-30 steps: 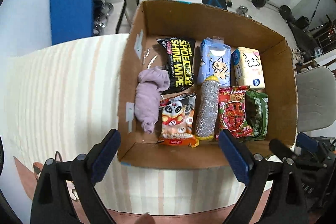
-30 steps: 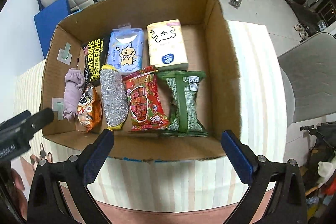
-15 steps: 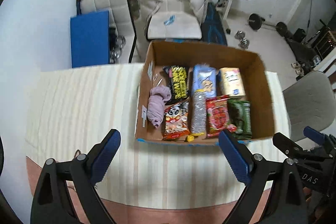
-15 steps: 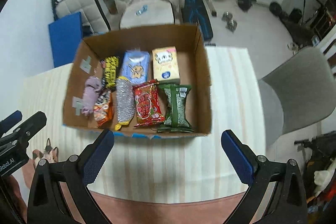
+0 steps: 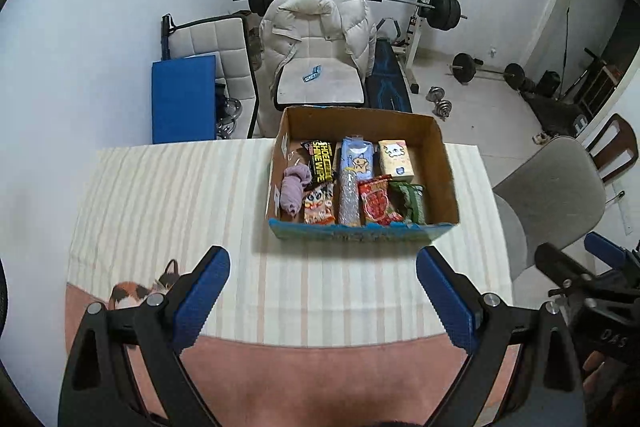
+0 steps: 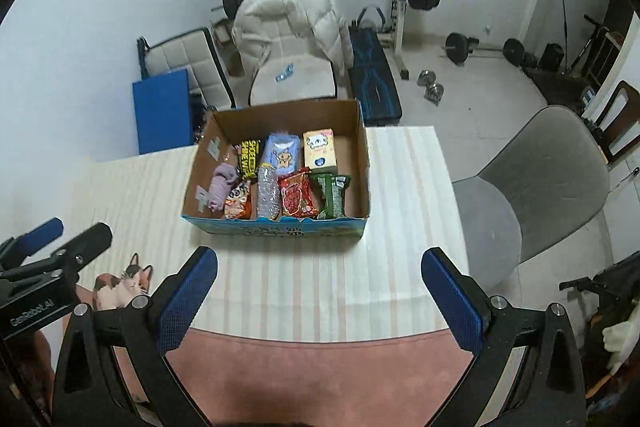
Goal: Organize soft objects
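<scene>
A cardboard box (image 5: 448, 183) (image 6: 362, 163) stands on the striped tablecloth at the far side of the table. It holds soft items in rows: a purple sock (image 5: 294, 187) (image 6: 222, 185), a black wipes pack (image 5: 322, 163), a blue tissue pack (image 5: 358, 157) (image 6: 283, 155), a yellow tissue pack (image 5: 395, 157) (image 6: 319, 150), a panda snack bag (image 5: 319, 205), a silver scrubber (image 5: 348, 199) (image 6: 268, 195), a red snack pack (image 5: 376, 201) (image 6: 296, 197) and a green pack (image 5: 412, 201) (image 6: 332, 197). My left gripper (image 5: 322, 301) and right gripper (image 6: 318, 301) are open, empty, well back from the box.
The striped tablecloth (image 5: 168, 203) has a cat picture (image 5: 140, 291) at its near left. A grey chair (image 5: 548, 191) (image 6: 540, 179) stands right of the table. A chair with a white jacket (image 5: 316, 27), a blue mat (image 5: 182, 95) and weights lie beyond.
Both grippers have pulled back and up from above the box to the near table edge. The box now looks small and far. The items in it have not moved.
</scene>
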